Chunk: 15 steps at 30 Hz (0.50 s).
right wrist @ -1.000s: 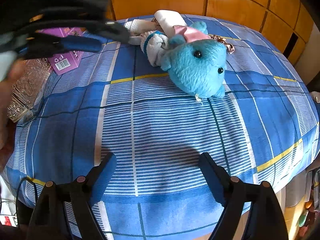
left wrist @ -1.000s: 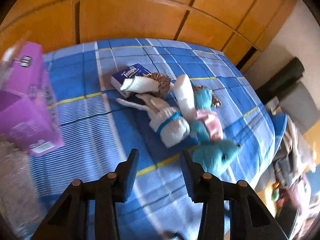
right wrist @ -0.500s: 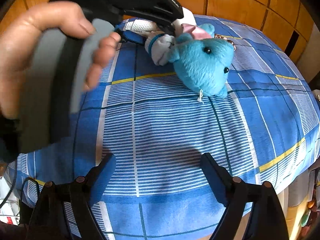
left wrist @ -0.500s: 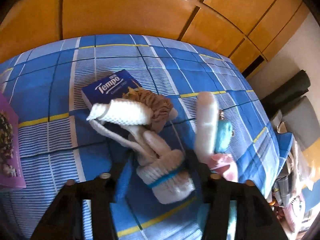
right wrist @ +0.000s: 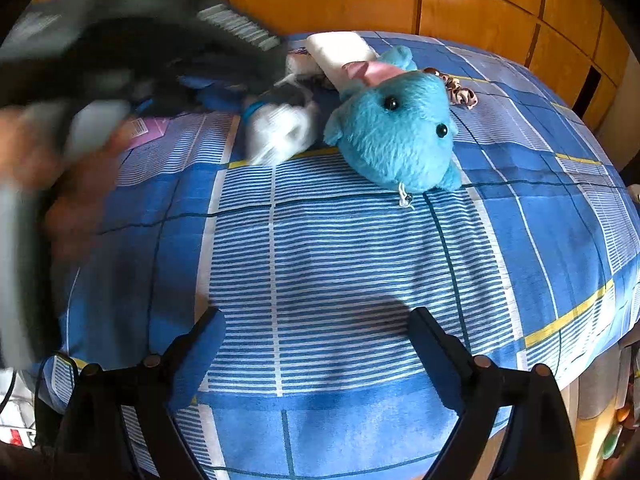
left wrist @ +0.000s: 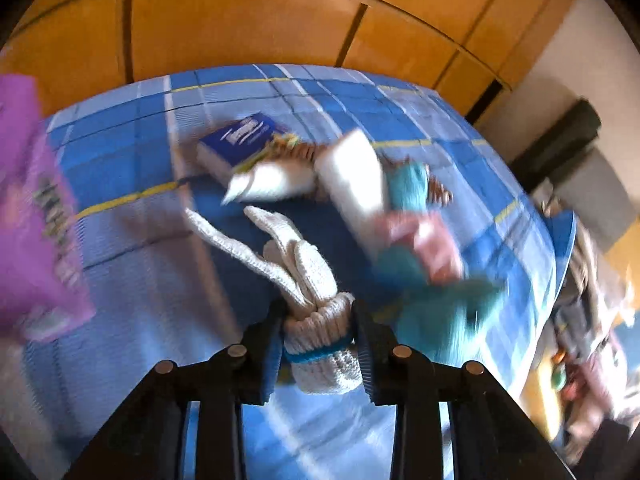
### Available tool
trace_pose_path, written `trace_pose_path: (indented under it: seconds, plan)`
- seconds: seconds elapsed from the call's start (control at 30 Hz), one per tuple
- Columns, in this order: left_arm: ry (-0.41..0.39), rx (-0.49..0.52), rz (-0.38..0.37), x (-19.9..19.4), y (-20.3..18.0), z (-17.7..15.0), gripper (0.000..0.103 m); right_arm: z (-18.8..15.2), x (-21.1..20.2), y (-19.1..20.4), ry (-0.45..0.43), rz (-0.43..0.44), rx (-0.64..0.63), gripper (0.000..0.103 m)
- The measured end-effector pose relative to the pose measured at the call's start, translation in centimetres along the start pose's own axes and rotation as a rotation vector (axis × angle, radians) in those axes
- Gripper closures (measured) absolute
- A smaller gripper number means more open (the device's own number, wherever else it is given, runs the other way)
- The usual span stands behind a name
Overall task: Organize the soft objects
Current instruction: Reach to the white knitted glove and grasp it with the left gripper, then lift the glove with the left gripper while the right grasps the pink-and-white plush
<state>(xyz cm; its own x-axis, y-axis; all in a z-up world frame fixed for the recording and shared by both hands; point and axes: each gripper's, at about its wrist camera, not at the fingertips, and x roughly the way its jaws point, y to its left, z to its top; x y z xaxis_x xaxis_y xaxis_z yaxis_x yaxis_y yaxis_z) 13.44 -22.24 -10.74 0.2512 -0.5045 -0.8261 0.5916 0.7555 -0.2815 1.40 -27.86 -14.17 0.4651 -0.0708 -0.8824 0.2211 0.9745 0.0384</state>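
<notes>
A white knitted sock bundle (left wrist: pixel 316 344) with a blue band lies on the blue checked bedspread (right wrist: pixel 340 248). My left gripper (left wrist: pixel 318 312) has its jaws closing, and both pads press on the bundle's sides. The right wrist view shows the same bundle (right wrist: pixel 280 132) blurred under the left gripper's dark body (right wrist: pixel 140 40). A blue plush toy (right wrist: pixel 396 132) with a pink piece lies just right of it, next to a white roll (left wrist: pixel 352 172). My right gripper (right wrist: pixel 316 320) hovers over bare bedspread, jaws opening wide with nothing between them.
A blue tissue packet (left wrist: pixel 240 140) and a brown scrunchie (right wrist: pixel 460 94) lie behind the toys. A purple box (left wrist: pixel 32 220) stands at the left edge of the bed. Wooden wardrobe doors (left wrist: pixel 240 20) close off the far side. Clutter sits beyond the bed's right edge.
The left gripper came down over the sock bundle, opened wide, then closed on it. The view is now blurred from motion. The right gripper stayed put and widened slightly.
</notes>
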Motion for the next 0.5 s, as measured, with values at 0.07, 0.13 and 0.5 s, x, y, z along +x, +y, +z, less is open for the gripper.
trace_pose_path:
  seconds: [0.07,0.13,0.5]
  plan:
    - [-0.005,0.020,0.009,-1.4,0.4,-2.1,0.070,-0.3,0.0,0.2,0.005,0.001,-0.016,0.008]
    - [-0.011,0.025,0.014,-2.4,0.7,-3.6,0.070,-0.5,-0.1,0.4,0.010,0.006,-0.024,0.008]
    - [-0.048,0.006,-0.048,-3.5,2.7,-6.1,0.069,3.9,-5.8,-1.8,-0.139,0.040,-0.173,0.045]
